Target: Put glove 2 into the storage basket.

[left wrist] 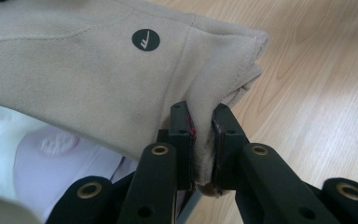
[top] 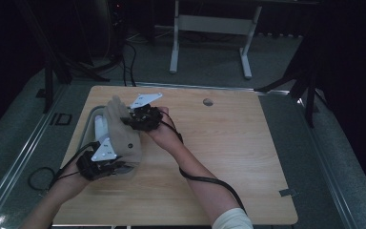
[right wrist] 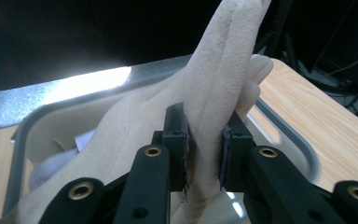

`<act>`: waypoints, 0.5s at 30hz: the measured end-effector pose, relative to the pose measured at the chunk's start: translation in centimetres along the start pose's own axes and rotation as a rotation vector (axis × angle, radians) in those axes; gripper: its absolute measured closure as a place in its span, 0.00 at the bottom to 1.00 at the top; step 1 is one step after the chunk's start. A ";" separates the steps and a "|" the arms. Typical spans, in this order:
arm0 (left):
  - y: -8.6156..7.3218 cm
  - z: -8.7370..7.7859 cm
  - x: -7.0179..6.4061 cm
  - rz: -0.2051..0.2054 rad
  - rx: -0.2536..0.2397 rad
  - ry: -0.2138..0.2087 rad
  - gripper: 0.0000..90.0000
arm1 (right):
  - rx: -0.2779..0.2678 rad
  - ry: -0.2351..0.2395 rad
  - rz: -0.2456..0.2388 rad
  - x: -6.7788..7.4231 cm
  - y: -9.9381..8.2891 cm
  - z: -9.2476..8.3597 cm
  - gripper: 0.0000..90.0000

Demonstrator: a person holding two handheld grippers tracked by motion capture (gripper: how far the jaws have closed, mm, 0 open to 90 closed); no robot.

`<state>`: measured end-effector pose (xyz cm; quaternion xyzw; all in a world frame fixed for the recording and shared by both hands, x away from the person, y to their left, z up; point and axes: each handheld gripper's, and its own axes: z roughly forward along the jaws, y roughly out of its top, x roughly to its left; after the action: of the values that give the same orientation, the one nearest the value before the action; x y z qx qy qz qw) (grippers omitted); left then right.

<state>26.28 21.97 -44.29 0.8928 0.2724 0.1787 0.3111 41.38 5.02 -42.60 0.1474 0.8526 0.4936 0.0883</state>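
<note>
Beige glove (top: 123, 136) held above grey tray (top: 88, 120) at table's left. L gripper (left wrist: 202, 122) pinching cuff edge (round dark logo nearby); R gripper (right wrist: 205, 133) clamped on finger end.

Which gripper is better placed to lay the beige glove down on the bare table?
Probably the right gripper: it pinches the beige glove nearer the bare table; the left gripper grips its cuff over the tray.

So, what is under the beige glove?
Under the beige glove, held by left gripper and right gripper, sits a grey tray with white items; the rest is covered.
</note>
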 end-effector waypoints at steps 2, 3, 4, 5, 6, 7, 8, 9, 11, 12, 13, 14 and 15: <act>-0.5 -0.3 0.4 -0.009 0.003 0.005 0.90 | 0.000 0.006 -0.006 0.3 0.5 0.8 0.85; -0.7 -0.5 0.6 -0.018 0.001 0.007 0.90 | 0.000 0.012 -0.008 0.5 0.8 1.1 0.85; -0.9 -0.6 0.7 -0.023 0.003 0.010 0.90 | 0.000 0.015 -0.014 0.6 1.1 1.5 0.85; -1.1 -0.8 0.8 -0.023 0.005 0.018 0.90 | 0.002 0.017 -0.019 0.7 1.4 1.8 0.85; -1.2 -0.9 1.0 -0.025 0.008 0.020 0.90 | 0.000 0.023 -0.021 0.9 1.6 2.1 0.85; -1.3 -1.0 1.1 -0.028 0.015 0.026 0.90 | 0.000 0.025 -0.025 0.9 1.8 2.3 0.85; -1.5 -1.1 1.2 -0.035 0.016 0.030 0.90 | -0.004 0.028 -0.022 0.9 1.9 2.5 0.85; -1.7 -1.1 1.4 -0.042 0.008 0.025 0.90 | -0.004 0.031 -0.023 0.9 2.0 2.7 0.85; -1.9 -1.0 1.6 -0.052 0.012 0.026 0.90 | 0.002 0.026 -0.024 0.9 2.0 3.1 0.85; -2.0 -0.9 1.7 -0.057 0.012 0.023 0.90 | 0.001 0.031 -0.016 0.8 1.9 3.3 0.85; -2.0 -0.9 1.8 -0.060 0.013 0.024 0.90 | -0.001 0.036 -0.007 0.8 1.8 3.4 0.85; -2.1 -0.8 1.8 -0.059 0.015 0.024 0.90 | -0.001 0.033 -0.005 0.7 1.7 3.5 0.85; -2.1 -0.7 1.8 -0.056 0.019 0.020 0.90 | 0.000 0.035 0.000 0.7 1.6 3.7 0.85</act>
<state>26.56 24.76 -44.90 0.8859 0.3022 0.1763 0.3045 42.08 9.01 -43.00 0.1388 0.8541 0.4959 0.0733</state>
